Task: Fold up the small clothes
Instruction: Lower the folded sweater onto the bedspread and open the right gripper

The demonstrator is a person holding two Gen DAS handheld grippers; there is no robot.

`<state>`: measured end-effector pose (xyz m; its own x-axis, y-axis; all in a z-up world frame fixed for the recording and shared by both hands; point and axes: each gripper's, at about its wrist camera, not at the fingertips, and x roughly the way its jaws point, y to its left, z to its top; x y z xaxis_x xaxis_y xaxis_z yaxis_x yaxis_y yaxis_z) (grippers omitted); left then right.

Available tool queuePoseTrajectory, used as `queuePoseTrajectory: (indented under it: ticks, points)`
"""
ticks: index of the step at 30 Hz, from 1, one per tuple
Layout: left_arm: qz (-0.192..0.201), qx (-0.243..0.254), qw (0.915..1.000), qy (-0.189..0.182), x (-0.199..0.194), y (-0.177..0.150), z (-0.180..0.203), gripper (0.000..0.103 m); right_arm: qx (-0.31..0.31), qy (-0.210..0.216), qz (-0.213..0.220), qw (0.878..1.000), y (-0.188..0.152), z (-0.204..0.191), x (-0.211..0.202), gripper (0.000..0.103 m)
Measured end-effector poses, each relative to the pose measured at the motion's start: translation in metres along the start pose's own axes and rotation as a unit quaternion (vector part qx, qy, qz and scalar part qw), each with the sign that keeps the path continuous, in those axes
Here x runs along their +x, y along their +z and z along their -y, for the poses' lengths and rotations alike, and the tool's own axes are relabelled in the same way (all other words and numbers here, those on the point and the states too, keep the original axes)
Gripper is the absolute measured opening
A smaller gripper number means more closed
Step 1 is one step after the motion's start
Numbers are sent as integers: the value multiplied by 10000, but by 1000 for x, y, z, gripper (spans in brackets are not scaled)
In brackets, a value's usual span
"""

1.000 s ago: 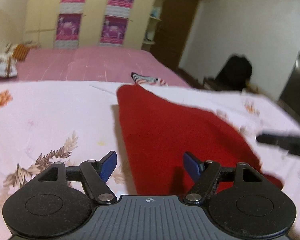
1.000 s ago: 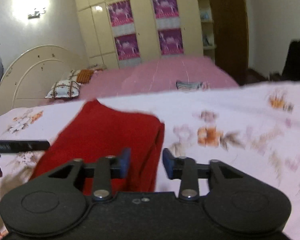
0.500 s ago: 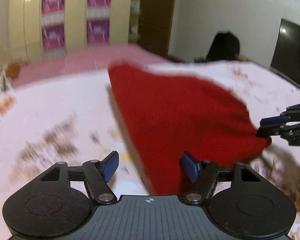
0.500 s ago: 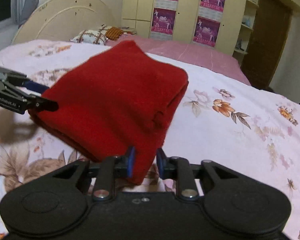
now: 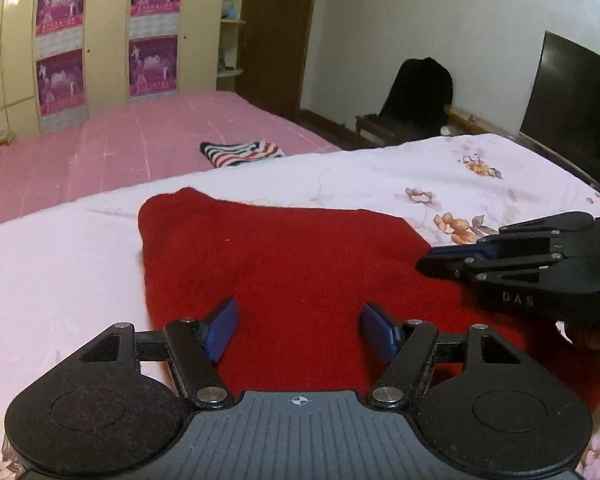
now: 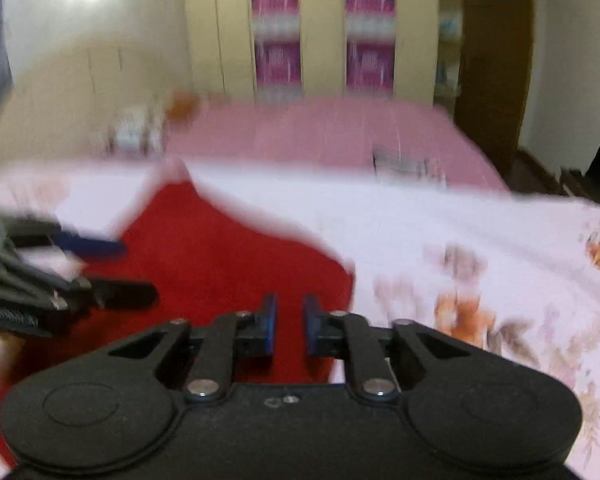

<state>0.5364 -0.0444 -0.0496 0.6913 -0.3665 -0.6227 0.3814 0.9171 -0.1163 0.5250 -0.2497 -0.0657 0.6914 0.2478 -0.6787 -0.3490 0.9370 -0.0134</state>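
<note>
A red garment lies folded and flat on the floral white sheet. My left gripper is open, its blue pads spread just above the garment's near edge. My right gripper hovers over the garment's right edge; its pads stand a narrow gap apart with nothing between them. It also shows in the left wrist view, at the garment's right side. The right wrist view is blurred.
A striped folded garment lies on the pink bedspread beyond. A wardrobe with posters stands behind. A dark chair and a TV are at the right. Pillows lie at far left.
The red garment was held up by my right gripper; it now lies flat on the sheet and the right pads have parted off it. My left gripper stayed open.
</note>
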Motion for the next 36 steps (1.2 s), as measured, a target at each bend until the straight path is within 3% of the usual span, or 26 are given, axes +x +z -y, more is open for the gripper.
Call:
queuePoseTrajectory:
  ticks: [1, 5, 6, 8, 11, 12, 14, 18, 21, 25, 27, 28, 30, 32, 35, 36]
  points:
    - [-6, 6, 10000, 28, -2, 0, 1, 69, -34, -51, 204, 9998, -8, 5, 3, 11]
    - [184, -37, 9998, 62, -30, -2, 5, 69, 97, -75, 149, 9998, -6, 7, -4, 12]
    - [283, -125, 9995, 69, -42, -4, 5, 69, 105, -106, 182, 9997, -3, 5, -11, 16]
    - [463, -322, 9984, -8, -61, -11, 6, 69, 144, 51, 596, 9981, -2, 1, -40, 22]
    - [96, -98, 9998, 109, -50, -27, 17, 69, -153, 451, 753, 9960, -14, -17, -62, 20]
    - [116, -8, 9998, 137, -46, -31, 19, 69, -407, 511, 661, 9957, -20, -25, -60, 18]
    - [114, -127, 9998, 102, -50, -28, 16, 69, -705, 189, 208, 9971, -33, -32, -39, 17]
    - [442, -229, 9987, 102, -94, -26, 14, 69, -383, 75, 336, 9987, -25, -26, -60, 19]
    - [483, -226, 9985, 146, -124, -49, 17, 69, -452, 423, 589, 9963, -37, -29, -105, 19]
    - [113, -381, 9992, 101, -127, -87, 20, 69, -915, 739, 329, 9925, -73, -45, -136, 16]
    - [-215, -511, 9981, 274, -117, -105, 16, 69, -1172, 513, 60, 9918, -88, -49, -129, 13]
    - [-222, -678, 9973, 201, -116, -112, 10, 70, -1150, 291, -129, 9929, -95, -48, -121, 13]
    - [-178, -998, 9948, 90, -117, -116, 2, 70, -768, 292, -39, 9966, -101, -37, -116, 13]
    - [-179, -803, 9964, 223, -121, -111, 7, 70, -642, 215, -86, 9977, -98, -39, -116, 14]
    - [-4, -678, 9969, 401, -147, -105, 20, 70, -768, 71, -158, 9969, -93, -48, -119, 22]
    - [60, -658, 9969, 428, -158, -105, 25, 75, -510, 9, -149, 9986, -90, -47, -127, 45]
